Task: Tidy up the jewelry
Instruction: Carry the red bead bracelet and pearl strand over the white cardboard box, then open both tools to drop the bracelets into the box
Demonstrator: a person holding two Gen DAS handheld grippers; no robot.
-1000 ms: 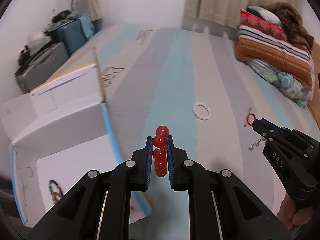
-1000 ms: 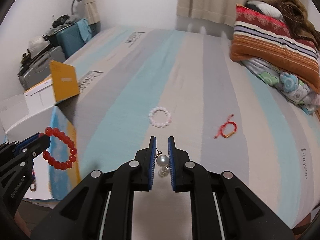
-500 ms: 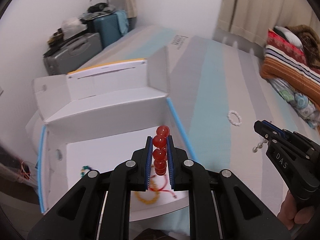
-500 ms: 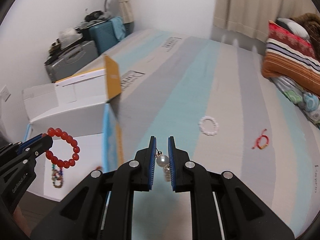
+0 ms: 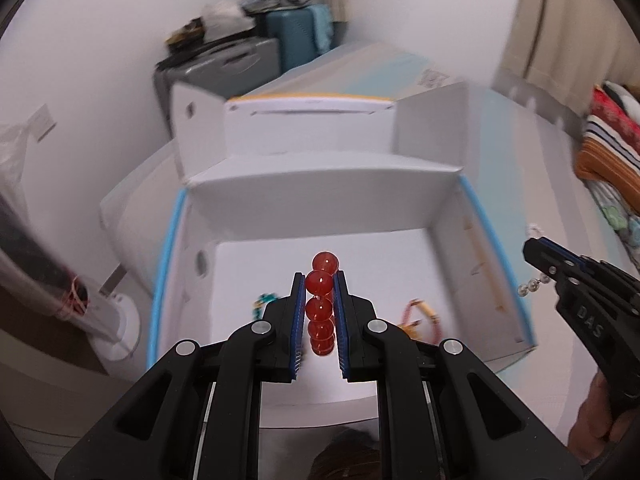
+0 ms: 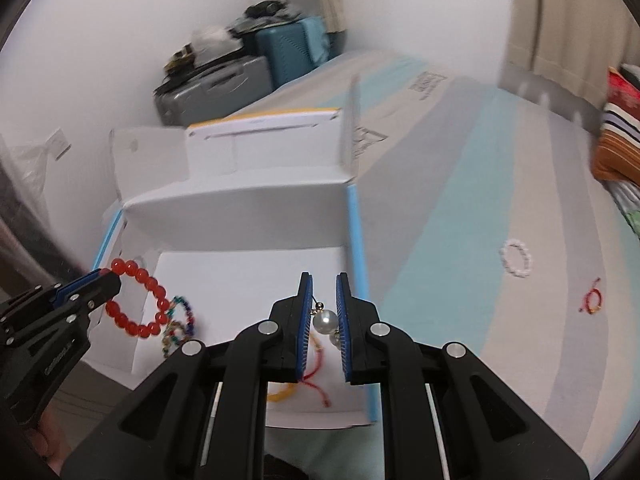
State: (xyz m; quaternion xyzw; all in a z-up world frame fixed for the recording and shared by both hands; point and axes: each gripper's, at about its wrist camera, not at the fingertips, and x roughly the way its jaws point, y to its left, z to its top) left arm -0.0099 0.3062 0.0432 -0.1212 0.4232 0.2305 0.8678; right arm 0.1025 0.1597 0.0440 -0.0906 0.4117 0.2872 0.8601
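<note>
My left gripper (image 5: pixel 319 280) is shut on a red bead bracelet (image 5: pixel 320 304) and holds it above the open white box (image 5: pixel 320 200); the bracelet also hangs from it in the right wrist view (image 6: pixel 136 304). My right gripper (image 6: pixel 323 280) is shut on a pearl earring (image 6: pixel 325 320), over the box's right side near its blue edge (image 6: pixel 354 248); it shows at the right in the left wrist view (image 5: pixel 538 264). Inside the box lie a multicoloured bead bracelet (image 6: pixel 178 324), a yellow bracelet (image 5: pixel 420 316) and a red cord (image 6: pixel 316 384).
A white bead bracelet (image 6: pixel 516 258) and a red cord bracelet (image 6: pixel 592 300) lie on the striped bed cover (image 6: pixel 460 240). Folded blankets (image 5: pixel 608 148) are at the far right. Suitcases (image 5: pixel 240 60) stand against the wall behind the box.
Both grippers have swung left from over the bed to above the open box, each still holding its piece. The box now fills the middle of both views.
</note>
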